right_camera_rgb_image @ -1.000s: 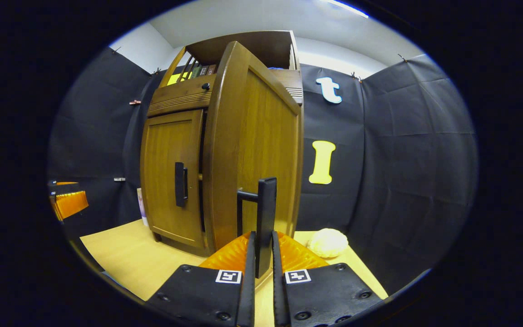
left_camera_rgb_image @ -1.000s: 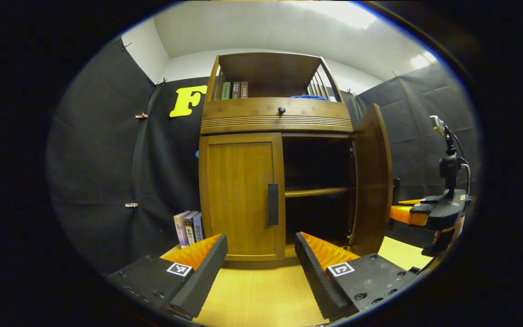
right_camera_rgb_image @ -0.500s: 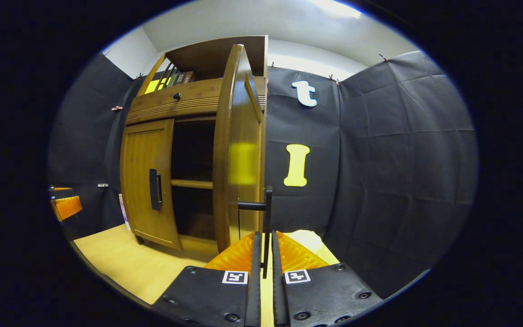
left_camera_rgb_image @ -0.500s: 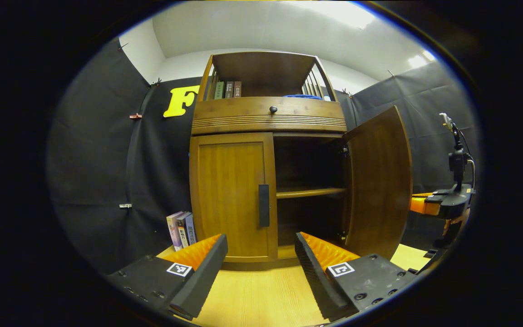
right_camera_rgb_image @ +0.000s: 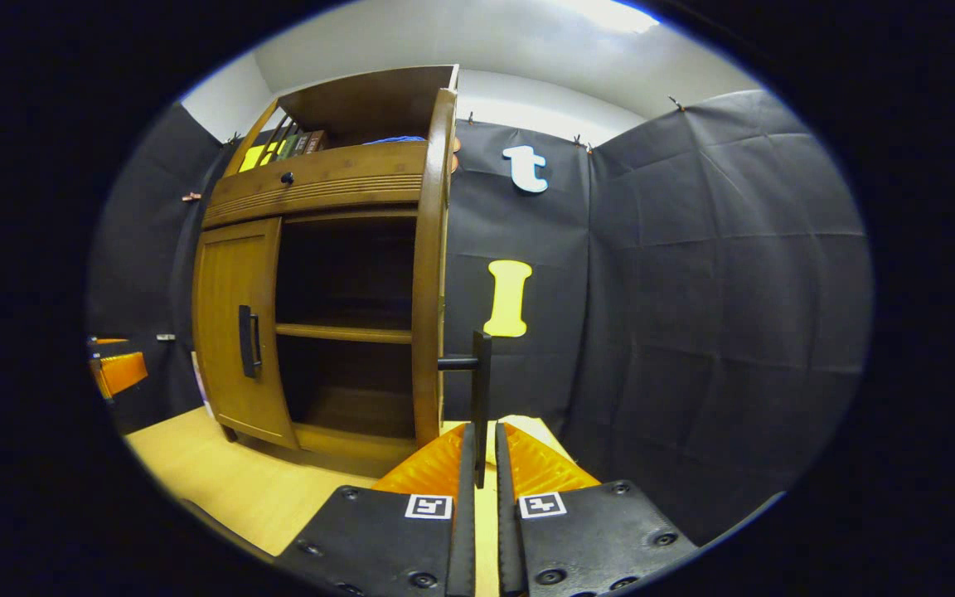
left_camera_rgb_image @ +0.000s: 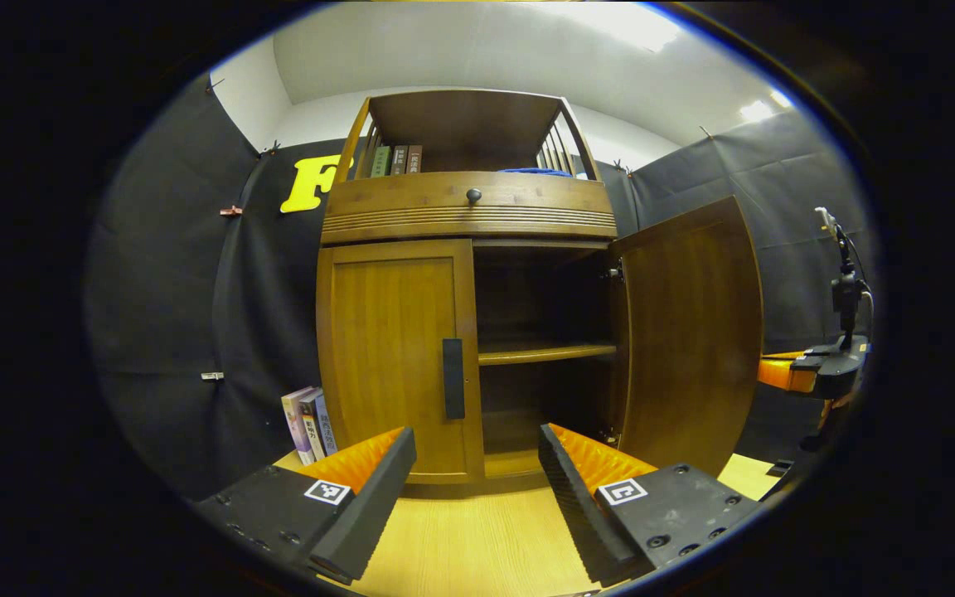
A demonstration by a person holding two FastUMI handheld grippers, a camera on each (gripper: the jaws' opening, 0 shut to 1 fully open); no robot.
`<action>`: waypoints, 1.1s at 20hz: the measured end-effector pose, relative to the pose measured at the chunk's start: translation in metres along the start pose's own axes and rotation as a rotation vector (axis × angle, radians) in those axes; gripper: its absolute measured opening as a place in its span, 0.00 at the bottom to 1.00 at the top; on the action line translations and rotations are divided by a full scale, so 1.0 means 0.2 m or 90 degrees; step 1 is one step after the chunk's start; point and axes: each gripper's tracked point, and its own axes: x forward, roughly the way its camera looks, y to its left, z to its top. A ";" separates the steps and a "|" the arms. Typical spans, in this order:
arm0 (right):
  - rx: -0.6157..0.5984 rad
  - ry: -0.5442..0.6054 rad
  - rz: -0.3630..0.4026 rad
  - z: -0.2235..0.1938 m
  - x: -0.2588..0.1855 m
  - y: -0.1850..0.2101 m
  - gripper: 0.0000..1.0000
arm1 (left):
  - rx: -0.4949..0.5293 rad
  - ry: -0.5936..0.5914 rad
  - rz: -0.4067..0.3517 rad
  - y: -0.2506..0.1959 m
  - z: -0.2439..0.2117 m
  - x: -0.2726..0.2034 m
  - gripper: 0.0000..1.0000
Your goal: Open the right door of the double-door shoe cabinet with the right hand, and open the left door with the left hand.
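Right gripper view: the right gripper (right_camera_rgb_image: 478, 452) is seen clamped on the dark vertical bar handle (right_camera_rgb_image: 482, 398) of the brown wooden cabinet's right door (right_camera_rgb_image: 429, 274), swung wide open; the left door (left_camera_rgb_image: 395, 356) is seen closed, and the left gripper (left_camera_rgb_image: 477, 464) is held before it, fingers apart.

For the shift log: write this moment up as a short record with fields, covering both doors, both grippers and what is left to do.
right door: swung wide open, inner shelf exposed
right door handle: clamped between the fingers
right gripper: shut on the handle
left door: closed, flush with the cabinet
left door handle: untouched
left gripper: open, short of the cabinet, facing the left door
remaining: left door not yet opened
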 end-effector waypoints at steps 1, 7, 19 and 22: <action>-0.006 0.005 0.000 0.00 -0.01 -0.03 0.15 | 0.002 -0.002 -0.001 0.00 0.00 0.01 0.93; -0.025 0.031 0.021 -0.07 -0.17 -0.07 0.20 | 0.003 -0.004 0.007 0.02 0.01 0.04 0.90; -0.062 -0.025 0.044 0.02 -0.34 0.04 0.95 | -0.022 -0.004 0.018 0.02 0.00 0.16 0.93; -0.065 -0.039 0.033 0.05 -0.33 0.02 0.95 | -0.015 -0.002 0.015 0.03 -0.01 0.17 0.93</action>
